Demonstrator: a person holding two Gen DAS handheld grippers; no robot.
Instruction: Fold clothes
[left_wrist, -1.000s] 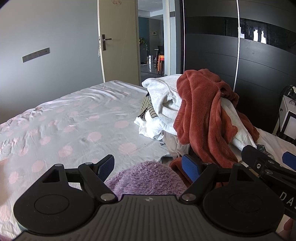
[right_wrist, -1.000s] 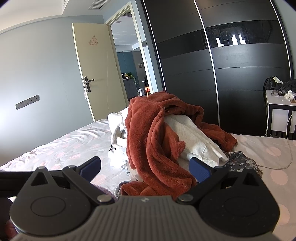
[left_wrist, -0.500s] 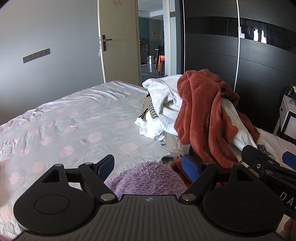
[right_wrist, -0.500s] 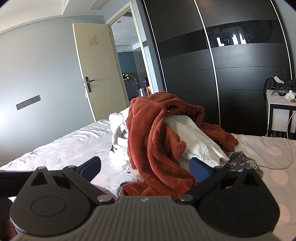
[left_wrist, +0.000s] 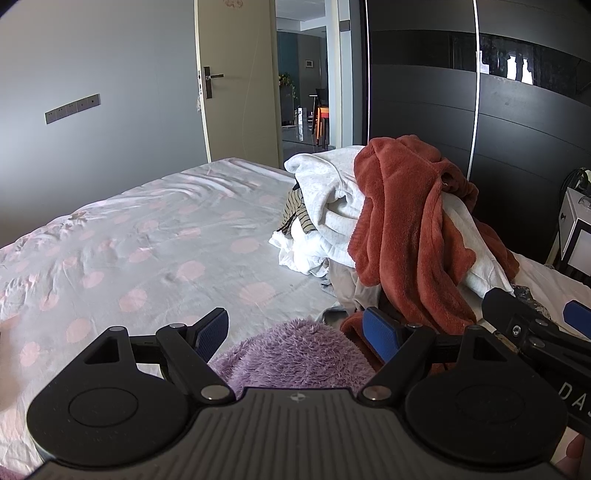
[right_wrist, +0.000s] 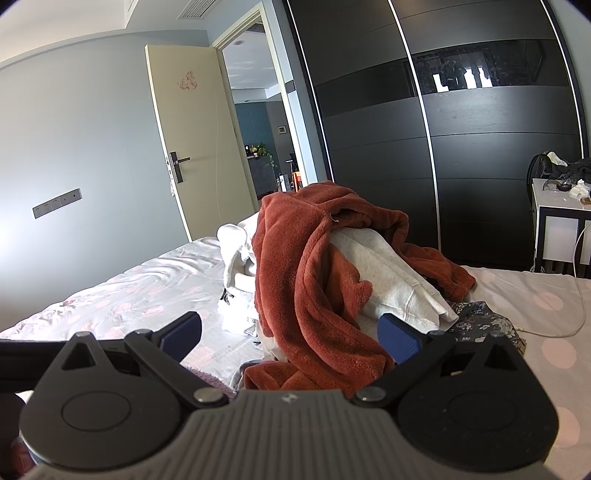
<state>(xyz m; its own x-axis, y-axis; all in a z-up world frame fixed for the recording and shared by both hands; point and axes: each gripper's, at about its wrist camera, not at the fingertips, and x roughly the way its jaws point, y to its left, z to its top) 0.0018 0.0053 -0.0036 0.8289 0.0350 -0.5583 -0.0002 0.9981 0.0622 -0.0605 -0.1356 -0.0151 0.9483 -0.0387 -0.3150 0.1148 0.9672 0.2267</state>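
The purple fluffy garment lies on the bed just under the left gripper, its near part hidden by the gripper body. Behind it, a rust-red fleece drapes over a pile of clothes, covering most of a pale grey sweatshirt. Both grippers are held low and level above the bed; the right gripper faces the pile. Jaws of both stand wide apart, holding nothing.
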